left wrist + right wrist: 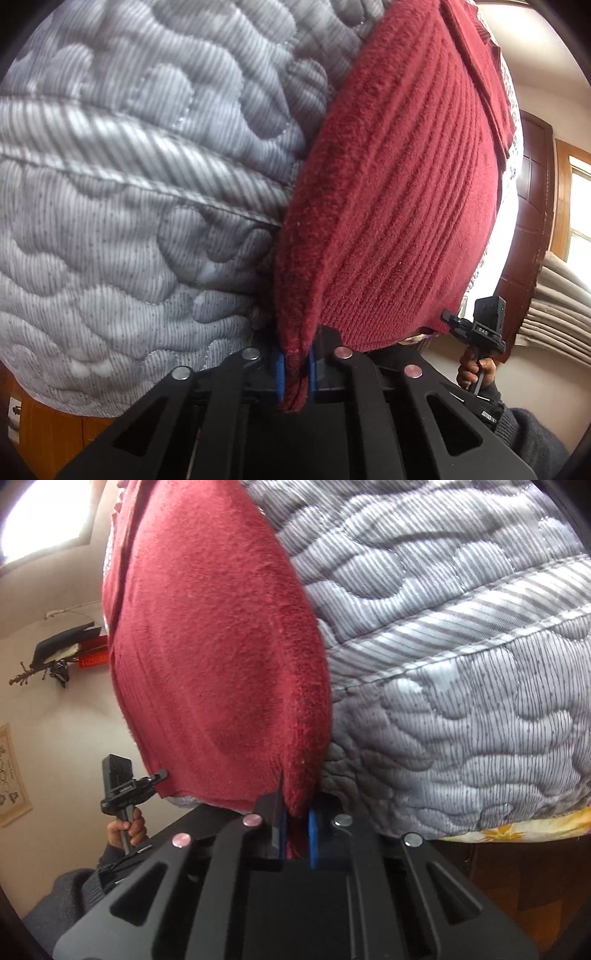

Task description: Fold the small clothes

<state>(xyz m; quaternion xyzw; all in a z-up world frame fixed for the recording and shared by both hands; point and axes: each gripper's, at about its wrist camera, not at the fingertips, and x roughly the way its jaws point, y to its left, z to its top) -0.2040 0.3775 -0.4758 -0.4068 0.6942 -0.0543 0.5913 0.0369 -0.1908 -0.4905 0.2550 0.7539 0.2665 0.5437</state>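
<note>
A dark red knitted garment (399, 192) is stretched out over the edge of a grey quilted mattress (129, 184). My left gripper (295, 376) is shut on one corner of it, red cloth pinched between the blue pads (280, 376). In the right wrist view the same red garment (214, 646) fills the middle, and my right gripper (295, 834) is shut on its other corner. Each view shows the opposite gripper far off at the cloth's edge: the right gripper (447, 315) and the left gripper (162, 773), each held by a hand.
The mattress (461, 664) spreads beside the garment, with a yellow flowered sheet (517, 830) below its edge. A hand (476, 369) in a dark sleeve holds the other tool. A brown door (532, 221), folded bedding (561, 314) and a wall hook with hanging items (62, 653) lie behind.
</note>
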